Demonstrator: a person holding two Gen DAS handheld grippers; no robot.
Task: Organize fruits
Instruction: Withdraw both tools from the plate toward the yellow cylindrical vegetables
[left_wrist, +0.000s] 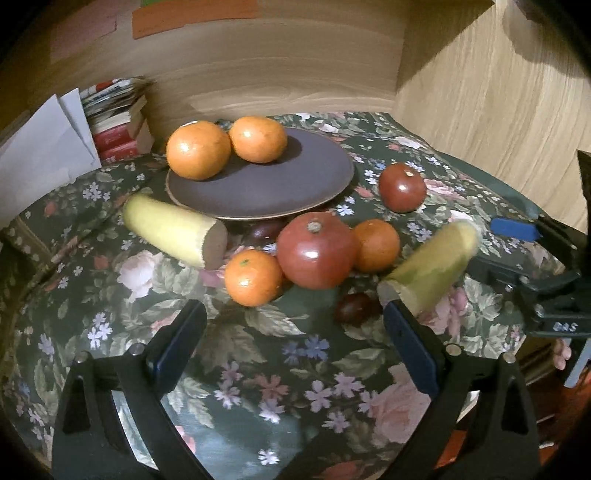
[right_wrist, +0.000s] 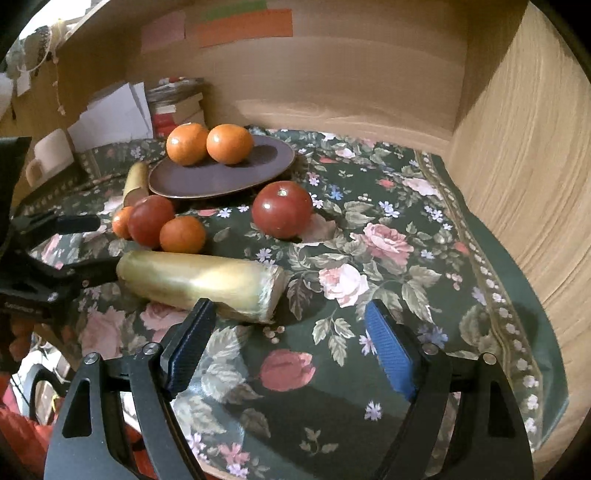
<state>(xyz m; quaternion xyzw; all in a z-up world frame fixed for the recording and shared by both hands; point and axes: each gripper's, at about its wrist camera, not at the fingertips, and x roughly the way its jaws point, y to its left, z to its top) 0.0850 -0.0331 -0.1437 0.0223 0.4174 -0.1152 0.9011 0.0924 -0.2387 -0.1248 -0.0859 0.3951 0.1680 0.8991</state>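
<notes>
Fruits (left_wrist: 314, 254) on floral tablecloth (left_wrist: 258, 354), wood-panelled corner (left_wrist: 399, 55); books (left_wrist: 118, 129) perhaps.

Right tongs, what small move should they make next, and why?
Probably ease the right tongs forward and left to straddle the yellow half-banana. They stand open and empty just short of its cut end, and it lies on the floral cloth, off the brown plate.

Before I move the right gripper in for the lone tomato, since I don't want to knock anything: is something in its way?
Partly. The banana half lies by the right gripper, beside its left finger; the tomato sits beyond over bare cloth.
</notes>
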